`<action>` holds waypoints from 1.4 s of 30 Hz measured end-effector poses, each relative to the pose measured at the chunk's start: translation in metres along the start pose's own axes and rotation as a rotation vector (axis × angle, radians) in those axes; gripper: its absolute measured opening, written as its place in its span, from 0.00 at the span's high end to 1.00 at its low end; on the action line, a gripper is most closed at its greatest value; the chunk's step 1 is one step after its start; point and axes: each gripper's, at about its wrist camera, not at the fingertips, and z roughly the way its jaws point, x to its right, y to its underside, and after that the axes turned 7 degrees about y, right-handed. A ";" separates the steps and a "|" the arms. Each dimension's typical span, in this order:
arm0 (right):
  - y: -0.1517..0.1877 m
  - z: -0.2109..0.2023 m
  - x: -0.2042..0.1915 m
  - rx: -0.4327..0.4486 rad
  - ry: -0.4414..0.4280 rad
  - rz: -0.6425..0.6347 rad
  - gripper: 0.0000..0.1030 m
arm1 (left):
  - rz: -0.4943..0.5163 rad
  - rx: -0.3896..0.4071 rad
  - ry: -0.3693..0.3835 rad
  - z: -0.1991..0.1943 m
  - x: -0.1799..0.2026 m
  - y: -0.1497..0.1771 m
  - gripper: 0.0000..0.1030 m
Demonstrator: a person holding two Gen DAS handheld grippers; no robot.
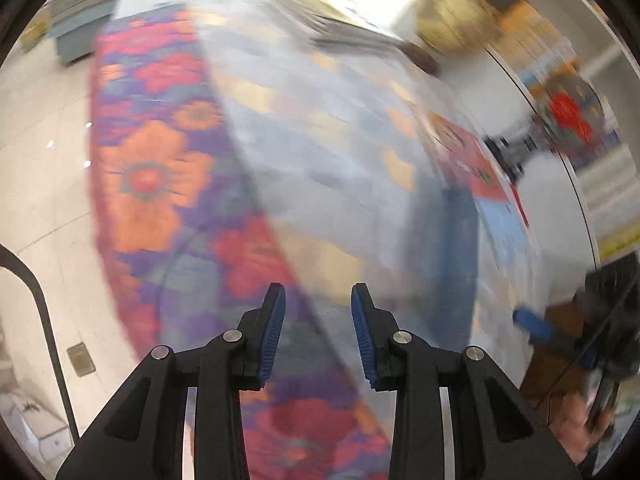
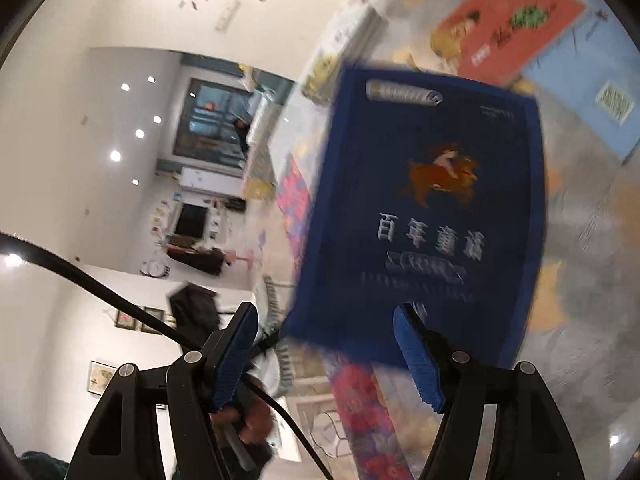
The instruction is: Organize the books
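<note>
While blue book (image 2: 424,216) fronts view, red book (image 2: 516,28) prob. lies behind.

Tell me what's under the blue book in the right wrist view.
Around the blue book the patterned tablecloth shows, with a red book and a light blue book lying beyond it. Whatever sits directly beneath is covered.
</note>
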 end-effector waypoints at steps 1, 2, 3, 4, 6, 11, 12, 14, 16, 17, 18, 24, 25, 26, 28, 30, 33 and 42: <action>0.002 0.005 0.000 -0.001 0.038 -0.004 0.32 | -0.012 0.005 -0.002 -0.001 -0.008 -0.003 0.71; 0.004 0.008 0.000 -0.001 0.090 -0.012 0.32 | -0.015 0.003 -0.002 0.000 -0.011 -0.004 0.71; 0.007 0.008 0.003 0.004 0.155 -0.021 0.32 | -0.014 -0.005 0.002 0.003 -0.011 -0.004 0.71; 0.008 0.008 0.006 0.009 0.203 -0.023 0.32 | -0.009 -0.017 0.010 0.006 -0.009 -0.003 0.71; 0.008 0.010 0.015 0.017 0.323 -0.018 0.32 | 0.017 -0.064 0.044 0.024 0.003 0.000 0.71; 0.009 0.019 0.036 0.040 0.477 0.003 0.32 | 0.091 -0.157 0.063 0.069 0.033 -0.011 0.69; 0.010 0.018 0.045 0.044 0.488 0.000 0.32 | 0.095 -0.159 0.050 0.077 0.037 -0.014 0.68; 0.011 0.025 0.049 0.049 0.513 -0.015 0.39 | 0.136 -0.138 0.013 0.081 0.046 -0.019 0.68; 0.013 0.033 0.039 0.064 0.509 -0.073 0.57 | 0.172 -0.145 -0.015 0.084 0.053 -0.018 0.67; 0.014 0.038 0.036 0.069 0.513 -0.096 0.57 | 0.186 -0.146 -0.022 0.082 0.054 -0.017 0.67; 0.016 0.043 0.034 0.069 0.545 -0.109 0.57 | 0.209 -0.150 -0.028 0.082 0.056 -0.016 0.67; 0.030 0.051 0.023 0.115 0.682 -0.126 0.57 | 0.267 -0.177 0.087 0.082 0.044 -0.023 0.67; 0.033 0.052 0.022 0.123 0.691 -0.114 0.56 | 0.288 -0.187 0.112 0.081 0.042 -0.023 0.67; 0.036 0.053 0.021 0.140 0.704 -0.090 0.56 | 0.320 -0.199 0.135 0.082 0.043 -0.023 0.67; 0.043 0.053 0.019 0.178 0.714 -0.045 0.53 | 0.396 -0.222 0.171 0.082 0.044 -0.021 0.67; 0.050 0.058 0.013 0.237 0.738 0.020 0.51 | 0.453 -0.257 0.210 0.078 0.040 -0.022 0.67; 0.060 0.064 0.003 0.278 0.761 0.093 0.47 | 0.404 -0.318 0.312 0.067 0.024 -0.036 0.67; 0.076 0.075 -0.007 0.337 0.747 0.174 0.32 | 0.394 -0.363 0.468 0.047 0.020 -0.046 0.67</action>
